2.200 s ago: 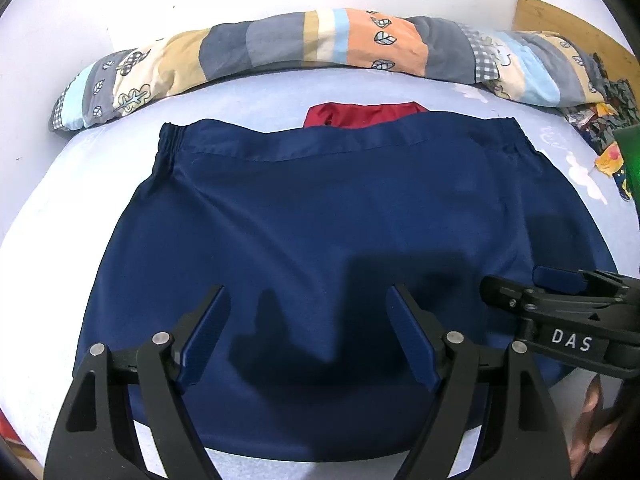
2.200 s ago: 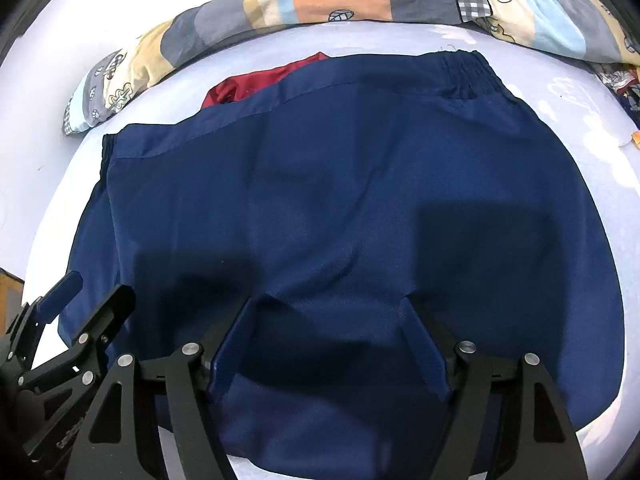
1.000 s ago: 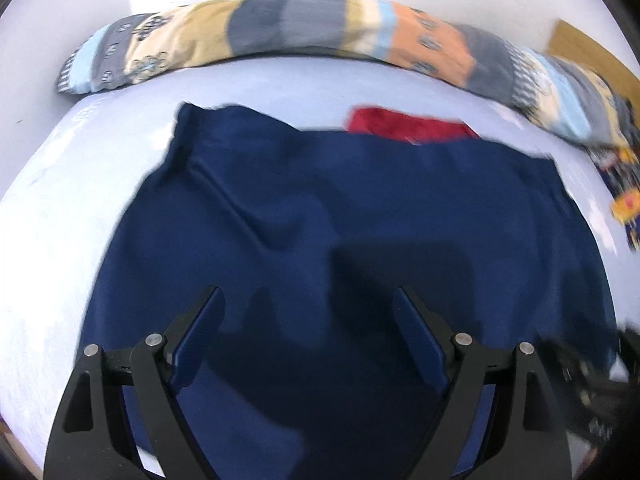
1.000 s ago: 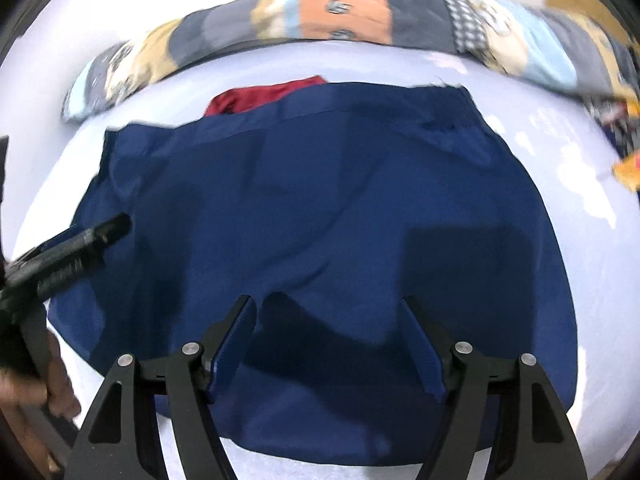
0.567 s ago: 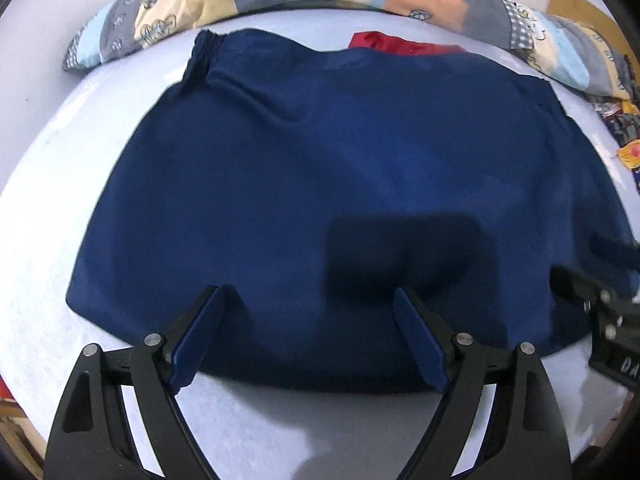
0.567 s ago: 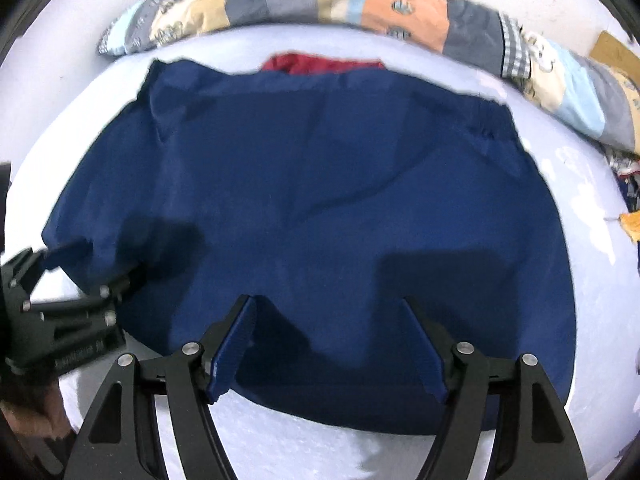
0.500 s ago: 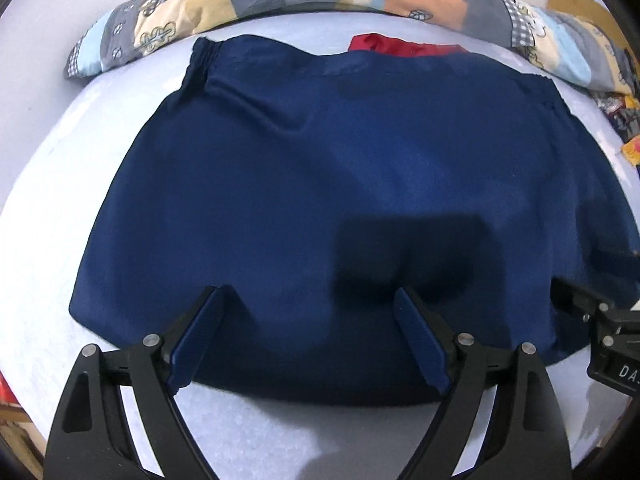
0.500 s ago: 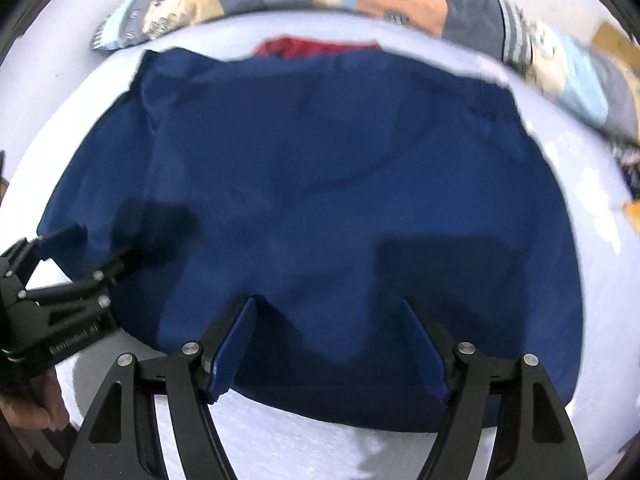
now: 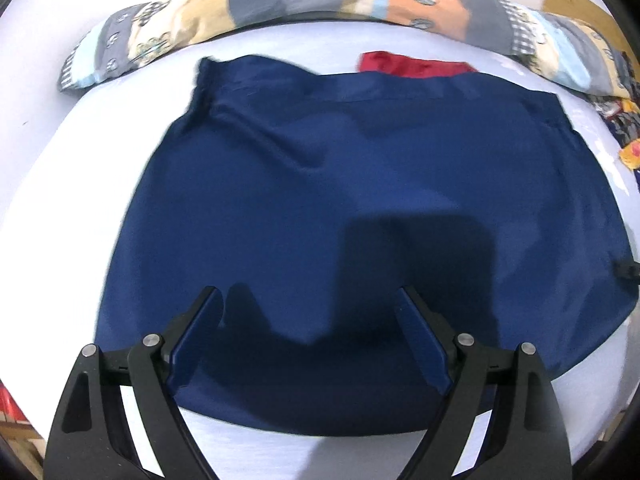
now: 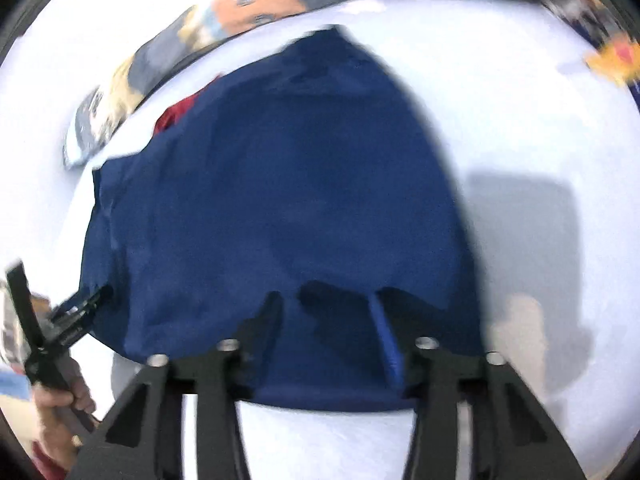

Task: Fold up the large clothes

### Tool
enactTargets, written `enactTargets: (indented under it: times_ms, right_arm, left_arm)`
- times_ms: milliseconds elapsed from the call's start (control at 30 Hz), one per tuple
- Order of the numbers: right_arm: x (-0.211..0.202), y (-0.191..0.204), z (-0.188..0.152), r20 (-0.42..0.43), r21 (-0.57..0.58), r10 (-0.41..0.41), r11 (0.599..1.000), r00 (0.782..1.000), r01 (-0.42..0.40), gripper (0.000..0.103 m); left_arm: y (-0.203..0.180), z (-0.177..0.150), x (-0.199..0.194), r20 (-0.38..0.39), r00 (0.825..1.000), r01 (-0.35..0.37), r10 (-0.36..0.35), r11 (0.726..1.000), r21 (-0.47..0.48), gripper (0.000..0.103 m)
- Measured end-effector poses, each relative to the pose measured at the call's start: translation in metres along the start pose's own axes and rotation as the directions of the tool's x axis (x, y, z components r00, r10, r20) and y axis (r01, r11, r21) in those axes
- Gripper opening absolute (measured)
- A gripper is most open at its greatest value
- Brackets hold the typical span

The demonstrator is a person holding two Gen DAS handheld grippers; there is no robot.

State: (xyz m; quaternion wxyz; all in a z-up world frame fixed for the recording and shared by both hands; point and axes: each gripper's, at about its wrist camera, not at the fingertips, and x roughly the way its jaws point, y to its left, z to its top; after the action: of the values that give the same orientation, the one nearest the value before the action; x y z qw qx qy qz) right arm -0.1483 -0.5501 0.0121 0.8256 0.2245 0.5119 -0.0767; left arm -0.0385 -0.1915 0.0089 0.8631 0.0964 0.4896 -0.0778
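Right gripper (image 10: pixel 326 312) swung toward navy garment (image 9: pixel 360 208) edge, closing, nothing pinched; left gripper (image 9: pixel 310 320) spread wide.

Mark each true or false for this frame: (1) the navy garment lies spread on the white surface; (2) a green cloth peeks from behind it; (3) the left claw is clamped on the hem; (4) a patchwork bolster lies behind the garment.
1. True: the navy garment lies spread on the white surface.
2. False: the red cloth peeks out.
3. False: the left claw is open above the hem.
4. True: the patchwork bolster lies behind.
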Motion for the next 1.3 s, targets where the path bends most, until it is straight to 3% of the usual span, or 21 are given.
enactTargets:
  times_ms: [67, 100, 200, 267, 333, 633, 667, 700, 733, 800, 867, 967, 1133, 1200, 1300]
  right_arm:
    - [-0.014, -0.029, -0.005, 0.021, 0.076, -0.082, 0.994, 0.996, 0.08, 0.052]
    - [-0.021, -0.046, -0.012, 0.027, 0.14, -0.07, 0.988, 0.997, 0.066, 0.053]
    - [-0.028, -0.07, -0.031, 0.039, 0.286, 0.084, 0.954, 0.996, -0.091, 0.054]
    - [-0.022, -0.076, -0.049, 0.041, 0.384, 0.203, 0.901, 0.978, -0.203, 0.055]
    - [-0.009, -0.066, -0.06, 0.014, 0.425, 0.264, 0.871, 0.964, -0.245, 0.055]
    - [0.026, -0.036, -0.03, 0.152, 0.419, 0.3, 0.843, 0.942, -0.336, 0.056]
    - [0.024, -0.034, -0.028, 0.169, 0.416, 0.309, 0.839, 0.936, -0.352, 0.049]
    - [0.017, -0.032, -0.027, 0.203, 0.406, 0.325, 0.83, 0.924, -0.382, 0.024]
    - [0.01, -0.025, -0.023, 0.227, 0.377, 0.351, 0.828, 0.909, -0.414, 0.02]
    - [-0.007, -0.01, -0.018, 0.246, 0.269, 0.324, 0.883, 0.914, -0.385, 0.02]
    - [-0.001, -0.007, -0.018, 0.225, 0.26, 0.308, 0.895, 0.924, -0.362, 0.028]
    - [0.027, -0.017, -0.021, 0.191, 0.356, 0.333, 0.853, 0.924, -0.381, 0.04]
    - [0.048, -0.025, -0.019, 0.279, 0.435, 0.386, 0.766, 0.879, -0.474, 0.041]
    - [0.044, -0.018, -0.015, 0.283, 0.426, 0.358, 0.784, 0.89, -0.451, 0.018]
    - [0.015, 0.008, -0.008, 0.289, 0.293, 0.27, 0.889, 0.919, -0.353, 0.015]
  left_arm:
    - [0.017, -0.002, -0.001, 0.0, 1.0, 0.0, 0.0, 0.999, -0.033, 0.088]
    - [0.023, -0.004, -0.002, 0.001, 1.0, 0.002, -0.002, 0.999, -0.046, 0.088]
    - [0.043, -0.007, -0.003, -0.001, 1.0, 0.008, -0.008, 0.995, -0.097, 0.088]
    - [0.05, -0.009, -0.001, -0.01, 1.0, 0.012, -0.013, 0.992, -0.124, 0.088]
    - [0.052, -0.011, -0.001, -0.015, 1.0, 0.022, -0.024, 0.991, -0.135, 0.088]
    - [0.043, -0.011, -0.002, -0.008, 0.999, 0.038, -0.038, 0.997, -0.073, 0.088]
    - [0.043, -0.011, -0.002, -0.007, 0.999, 0.041, -0.042, 0.996, -0.075, 0.088]
    - [0.044, -0.011, -0.002, -0.005, 0.999, 0.039, -0.039, 0.996, -0.074, 0.088]
    - [0.044, -0.011, -0.002, -0.004, 0.999, 0.035, -0.036, 0.997, -0.073, 0.088]
    - [0.044, -0.01, -0.002, -0.003, 0.999, 0.033, -0.033, 0.996, -0.078, 0.088]
    - [0.044, -0.012, -0.001, -0.009, 0.999, 0.035, -0.036, 0.996, -0.08, 0.088]
    - [0.04, -0.013, -0.001, -0.014, 0.999, 0.035, -0.036, 0.997, -0.063, 0.088]
    - [0.033, -0.013, -0.001, -0.009, 0.999, 0.046, -0.046, 0.998, -0.054, 0.088]
    - [0.029, -0.012, -0.002, -0.002, 0.999, 0.054, -0.054, 0.997, -0.051, 0.088]
    - [0.019, -0.013, -0.004, 0.009, 0.997, 0.072, -0.072, 0.997, -0.029, 0.088]
